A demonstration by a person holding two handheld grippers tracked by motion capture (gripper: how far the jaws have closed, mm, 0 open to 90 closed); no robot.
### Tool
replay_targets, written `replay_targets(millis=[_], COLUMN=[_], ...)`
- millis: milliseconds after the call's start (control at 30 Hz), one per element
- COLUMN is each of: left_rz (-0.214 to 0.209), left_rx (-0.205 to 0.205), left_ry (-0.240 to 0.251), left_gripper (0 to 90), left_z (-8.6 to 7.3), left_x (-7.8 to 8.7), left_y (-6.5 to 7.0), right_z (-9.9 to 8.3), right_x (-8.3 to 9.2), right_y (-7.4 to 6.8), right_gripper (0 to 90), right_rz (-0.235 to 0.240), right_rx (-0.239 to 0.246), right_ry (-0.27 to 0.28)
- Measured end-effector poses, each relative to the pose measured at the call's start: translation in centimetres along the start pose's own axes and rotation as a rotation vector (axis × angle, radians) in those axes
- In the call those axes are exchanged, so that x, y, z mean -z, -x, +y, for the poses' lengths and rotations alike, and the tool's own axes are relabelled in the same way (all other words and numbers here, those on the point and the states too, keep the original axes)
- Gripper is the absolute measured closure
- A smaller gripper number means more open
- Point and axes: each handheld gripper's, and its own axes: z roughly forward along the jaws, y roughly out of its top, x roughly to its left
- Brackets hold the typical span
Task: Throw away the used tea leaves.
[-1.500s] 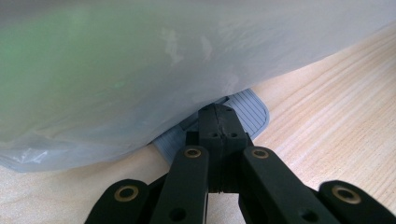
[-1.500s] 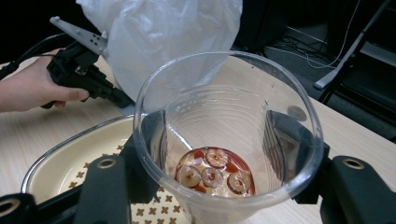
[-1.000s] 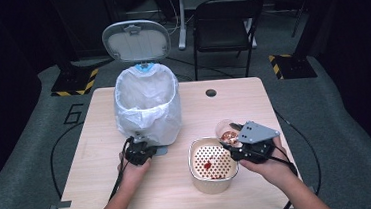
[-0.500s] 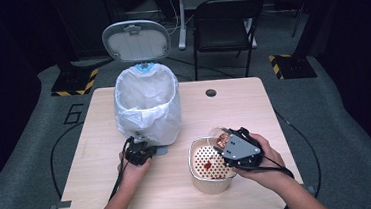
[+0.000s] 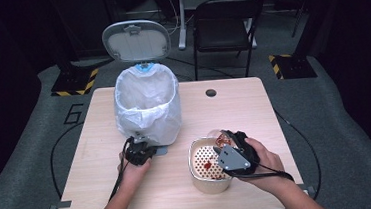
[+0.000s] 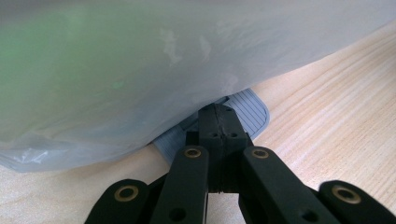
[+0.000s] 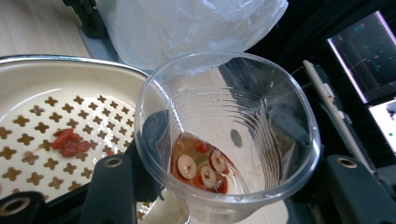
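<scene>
A clear plastic cup [image 7: 224, 116] lies tipped on its side over the right rim of a cream strainer bowl [image 5: 195, 149], with my right gripper [image 7: 233, 186] shut on it. Wet red berries and pale slices [image 7: 201, 165] cling to the lower inside of the cup. A few red berries [image 7: 70, 140] lie on the bowl's perforated insert. My left gripper [image 6: 218, 112] is shut, its tips pressing on the grey pedal [image 6: 250, 109] at the foot of the bagged bin [image 5: 147, 105], whose lid [image 5: 136, 40] stands up.
The bin's white liner [image 6: 140, 70] bulges over the pedal and hangs close behind the cup. A round hole [image 5: 210, 92] sits in the table near its far edge. A black chair [image 5: 227, 26] stands beyond the table. Cables trail off both sides.
My right gripper has carried the cup left, from beside the bowl to over its right rim, tipping it further. The left gripper and the bin lid have stayed put.
</scene>
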Motion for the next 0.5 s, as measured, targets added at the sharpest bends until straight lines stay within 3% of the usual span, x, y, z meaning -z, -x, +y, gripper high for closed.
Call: replay_targets(millis=[67,200,233,300,333,500], left_rz=[0.000,0.000,0.017,0.005,0.022,0.019], left_rx=[0.001,0.000,0.011,0.000,0.015,0.010], left_ry=[0.001,0.002,-0.013,-0.013,-0.015,-0.015], left_gripper=[90.0,90.0,90.0,90.0,90.0,90.0], left_z=[0.0,0.0,0.0,0.0,0.0,0.0], left_x=[0.0,0.0,0.1,0.1,0.1,0.1], left_y=[0.0,0.0,0.1,0.0,0.1,0.1], right_z=[0.0,0.1,0.1,0.2,0.2,0.3], right_x=[0.0,-0.2,-0.3,-0.3,-0.4,-0.6], right_y=[-0.1,-0.8,-0.9,-1.3,-1.4,-1.9], right_gripper=[43.0,43.2,43.2,43.2,43.3,43.4], right_rz=[0.000,-0.019,-0.026,-0.035,-0.039,-0.055], right_rx=[0.003,0.071,0.090,0.124,0.139,0.192], right_ry=[-0.003,-0.027,-0.029,-0.045,-0.044,-0.053])
